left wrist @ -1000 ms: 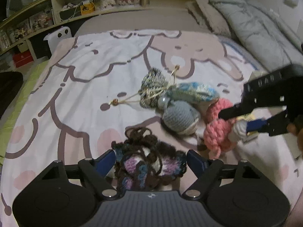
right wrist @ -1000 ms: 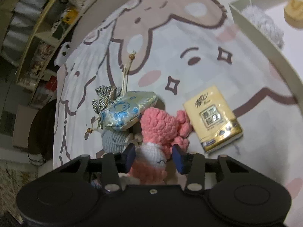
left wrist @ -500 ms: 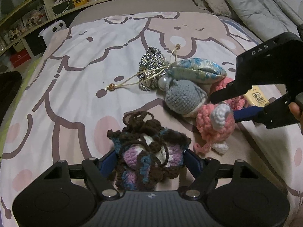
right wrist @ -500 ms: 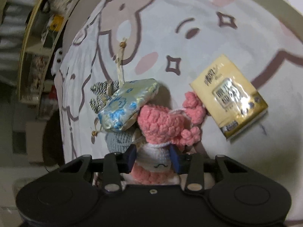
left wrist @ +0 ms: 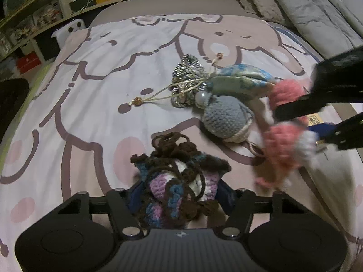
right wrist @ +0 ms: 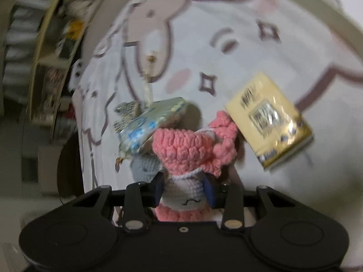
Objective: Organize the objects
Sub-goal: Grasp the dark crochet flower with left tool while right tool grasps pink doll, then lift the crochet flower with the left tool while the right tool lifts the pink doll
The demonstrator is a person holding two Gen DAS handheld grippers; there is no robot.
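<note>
Yarn gives softly: the pink crochet doll point(right wrist: 181, 149), light and squashy, sits pinched at its white middle in the right gripper point(right wrist: 185, 189), just over the bedspread point(left wrist: 95, 104). The left gripper point(left wrist: 177, 192) is closed on a brown-and-purple crochet pouch point(left wrist: 179, 181), loose cords dangling. Grey crochet ball point(left wrist: 226, 120), brocade pouch point(left wrist: 238, 81) and tissue pack point(right wrist: 270, 122) crowd close, liable to snag.

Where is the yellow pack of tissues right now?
The yellow tissue pack lies on the bedsheet at the right of the right wrist view, right beside the pink crochet doll that the right gripper is holding.
</note>
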